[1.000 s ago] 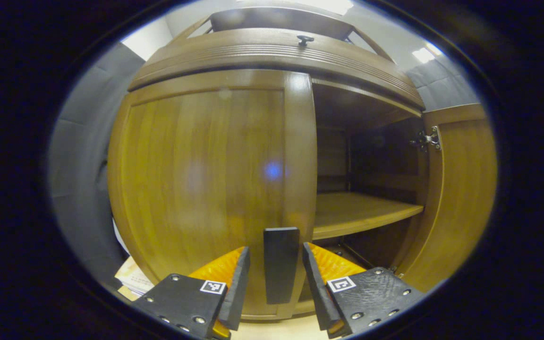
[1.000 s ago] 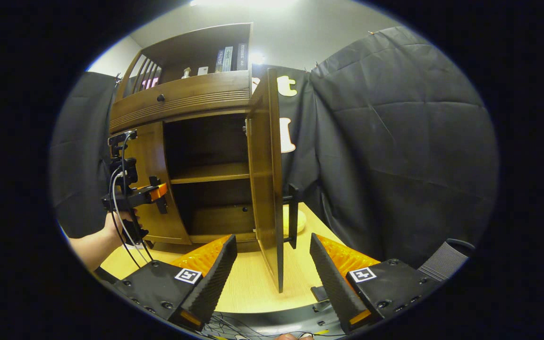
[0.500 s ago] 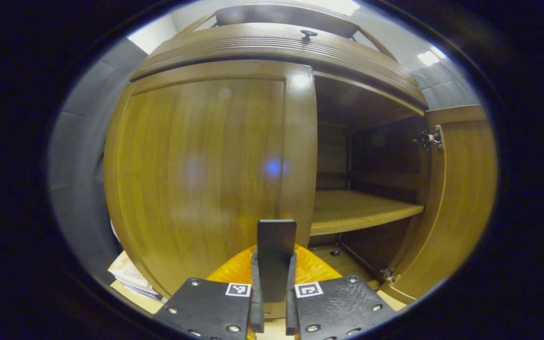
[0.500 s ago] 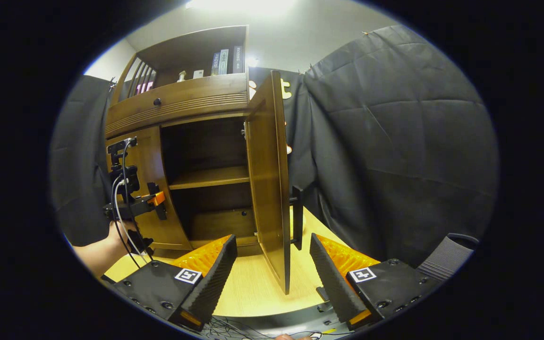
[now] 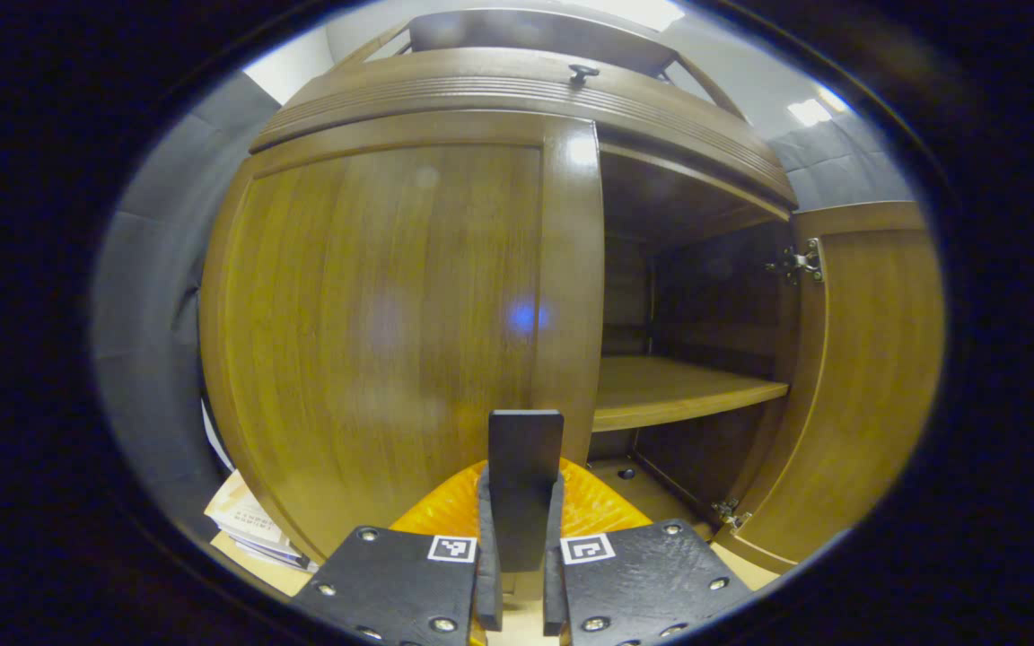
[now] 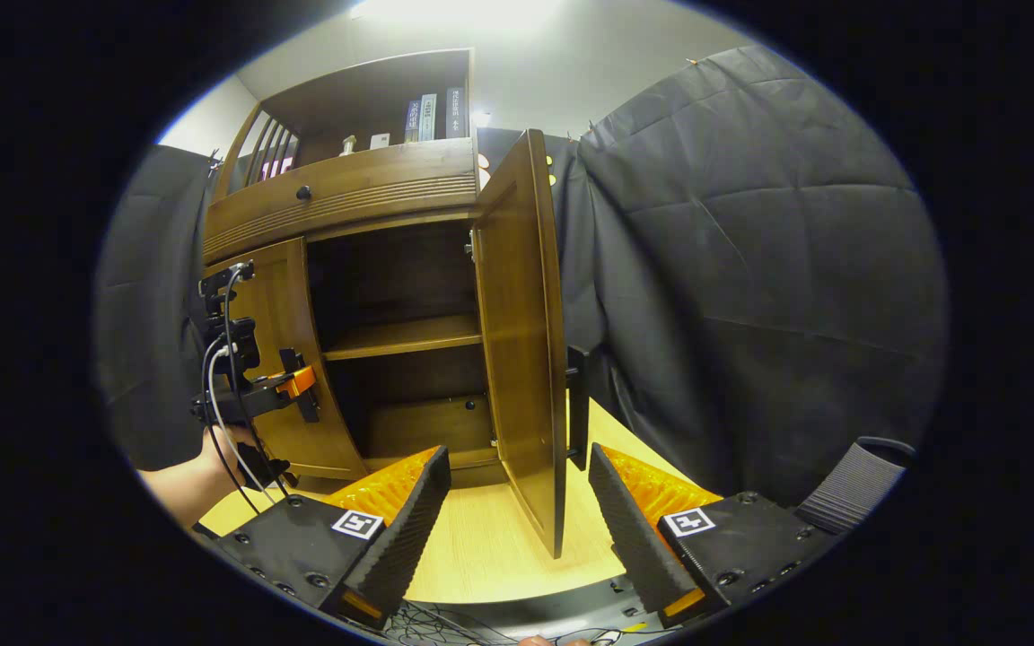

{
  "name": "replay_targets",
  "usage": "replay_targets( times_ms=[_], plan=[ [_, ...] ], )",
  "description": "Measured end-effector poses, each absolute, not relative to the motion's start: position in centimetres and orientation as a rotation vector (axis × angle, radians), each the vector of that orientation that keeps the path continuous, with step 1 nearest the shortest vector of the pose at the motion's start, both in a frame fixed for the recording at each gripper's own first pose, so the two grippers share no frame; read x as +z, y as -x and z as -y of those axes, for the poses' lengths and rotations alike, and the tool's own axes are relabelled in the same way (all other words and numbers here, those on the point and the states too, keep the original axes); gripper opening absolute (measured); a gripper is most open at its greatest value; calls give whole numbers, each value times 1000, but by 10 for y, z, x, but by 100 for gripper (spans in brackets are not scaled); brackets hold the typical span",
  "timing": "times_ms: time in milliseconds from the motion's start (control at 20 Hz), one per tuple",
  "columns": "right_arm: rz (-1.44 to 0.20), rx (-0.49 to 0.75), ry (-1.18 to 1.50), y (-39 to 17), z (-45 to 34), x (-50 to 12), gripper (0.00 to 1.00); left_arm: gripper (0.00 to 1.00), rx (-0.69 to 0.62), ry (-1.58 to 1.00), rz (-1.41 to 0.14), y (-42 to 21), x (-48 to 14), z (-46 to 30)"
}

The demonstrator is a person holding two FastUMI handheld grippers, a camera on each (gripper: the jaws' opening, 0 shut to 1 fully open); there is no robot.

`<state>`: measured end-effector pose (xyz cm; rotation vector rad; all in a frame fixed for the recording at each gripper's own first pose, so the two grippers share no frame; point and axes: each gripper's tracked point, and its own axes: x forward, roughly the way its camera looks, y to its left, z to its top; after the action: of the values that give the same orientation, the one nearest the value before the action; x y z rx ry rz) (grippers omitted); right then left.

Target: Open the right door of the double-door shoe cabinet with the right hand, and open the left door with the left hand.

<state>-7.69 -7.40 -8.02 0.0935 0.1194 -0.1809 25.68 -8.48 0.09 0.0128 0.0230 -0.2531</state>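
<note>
Left tool (image 5: 519, 574) clamped on left door handle (image 5: 525, 449); right tool (image 6: 517, 511) wide, empty.

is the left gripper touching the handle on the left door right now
Touching. In the left gripper view the left gripper has its jaws closed against both sides of the dark upright handle on the left door, with no gap visible.

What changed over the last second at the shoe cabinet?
The left claw closed from open onto the left door's handle. The right door swung slightly further open. The left door stayed closed; the right claw stayed open, holding nothing.
</note>
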Motion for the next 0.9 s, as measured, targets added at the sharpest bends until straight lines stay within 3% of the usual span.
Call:
replay_targets(
  times_ms=[150,200,300,400,750,850,900],
  plan=[
    [-120,-150,-103,70,64,-82,98,22,-284,-10,-22,-246,3,83],
    [-115,-139,-104,69,61,-82,93,22,-294,-9,-23,-243,2,83],
    [-104,-118,-101,64,55,-80,98,21,-309,-18,-28,-236,2,80],
    [-94,-96,-97,60,51,-79,93,21,-309,-12,-32,-230,3,77],
    [-88,-11,-112,40,32,-81,93,21,-293,-15,-27,-190,-1,51],
    [-85,16,-114,33,25,-80,98,21,-299,-26,-29,-181,-1,44],
    [-83,28,-113,31,23,-78,93,21,-298,-26,-30,-177,-2,40]
  ],
)
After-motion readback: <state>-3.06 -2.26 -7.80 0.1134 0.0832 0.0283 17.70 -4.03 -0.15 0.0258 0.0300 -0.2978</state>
